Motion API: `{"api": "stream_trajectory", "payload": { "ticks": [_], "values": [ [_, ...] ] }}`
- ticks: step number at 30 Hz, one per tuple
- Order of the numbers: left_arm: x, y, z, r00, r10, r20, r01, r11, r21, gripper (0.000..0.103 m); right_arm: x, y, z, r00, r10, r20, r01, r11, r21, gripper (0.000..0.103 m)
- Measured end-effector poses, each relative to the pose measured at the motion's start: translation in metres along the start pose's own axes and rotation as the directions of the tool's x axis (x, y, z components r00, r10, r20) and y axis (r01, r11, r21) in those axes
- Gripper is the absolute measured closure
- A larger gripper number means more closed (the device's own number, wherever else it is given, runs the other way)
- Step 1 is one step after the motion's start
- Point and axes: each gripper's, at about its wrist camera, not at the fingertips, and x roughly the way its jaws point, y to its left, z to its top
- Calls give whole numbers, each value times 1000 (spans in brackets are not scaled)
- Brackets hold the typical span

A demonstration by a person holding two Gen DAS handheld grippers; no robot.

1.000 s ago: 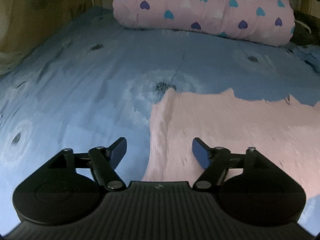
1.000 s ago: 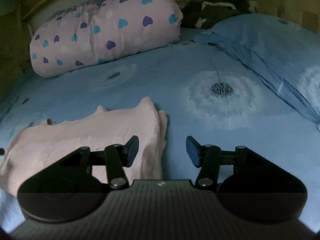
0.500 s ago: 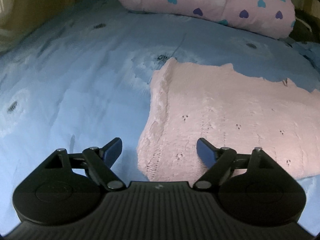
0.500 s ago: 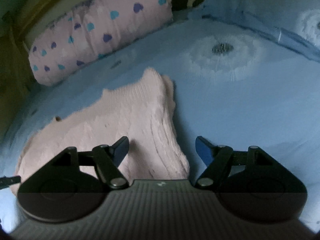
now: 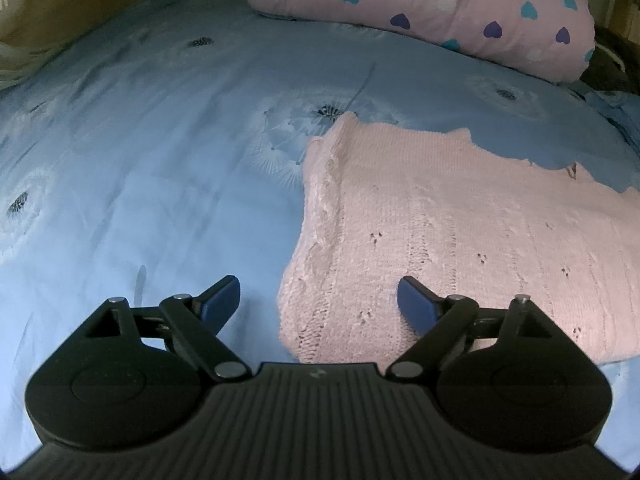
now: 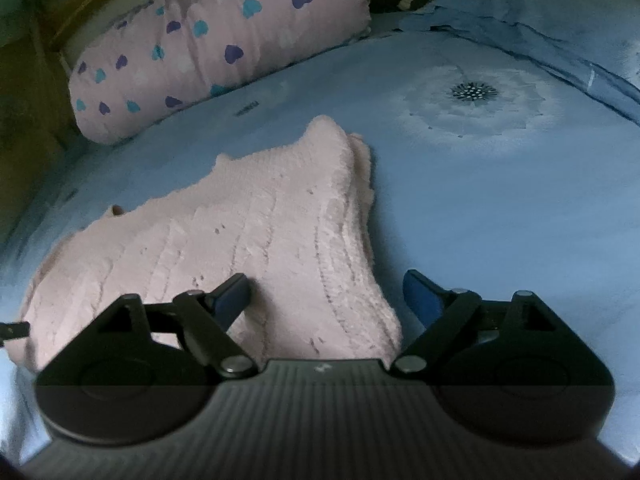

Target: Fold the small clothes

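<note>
A small pink knitted garment lies flat on the blue bedsheet. My left gripper hovers over its near left corner, jaws opening wide, one finger above the sheet and one above the knit, gripping nothing. In the right wrist view the same pink garment spreads left of centre. My right gripper straddles its near right corner, jaws opening, pads not pressing the cloth. The tip of the left gripper shows at the far left edge of that view.
A pink rolled quilt with blue and purple hearts lies across the head of the bed. A blue pillow sits at the right. Dark cloth lies beside the quilt. The sheet carries a dandelion print.
Both grippers have sunk toward the bed and closed in on the garment's near corners. Both pairs of jaws have spread wider, the right one markedly.
</note>
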Motion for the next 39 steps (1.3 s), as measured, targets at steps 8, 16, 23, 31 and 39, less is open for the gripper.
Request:
{"api": "stream_trajectory", "payload": {
  "ticks": [8,16,23,31,39],
  "values": [
    [2,-1,1,1000,5,-1,-5,1000,4,13,6,-1,1,997,81,9,-82,995,59,38],
    [4,-4,-1,1000,16,2,-16,1000,12,13,8,4,3,998,58,-3,-58,997,54,43],
    [5,-8,-2,999,34,11,-34,999,27,13,10,5,6,998,58,-20,-56,997,55,49],
    [5,-9,-3,999,37,11,-37,999,27,12,11,4,6,997,79,-26,-77,995,64,61],
    [5,-8,-3,999,37,11,-38,999,29,12,11,3,7,995,99,-25,-97,993,71,66]
  ]
}}
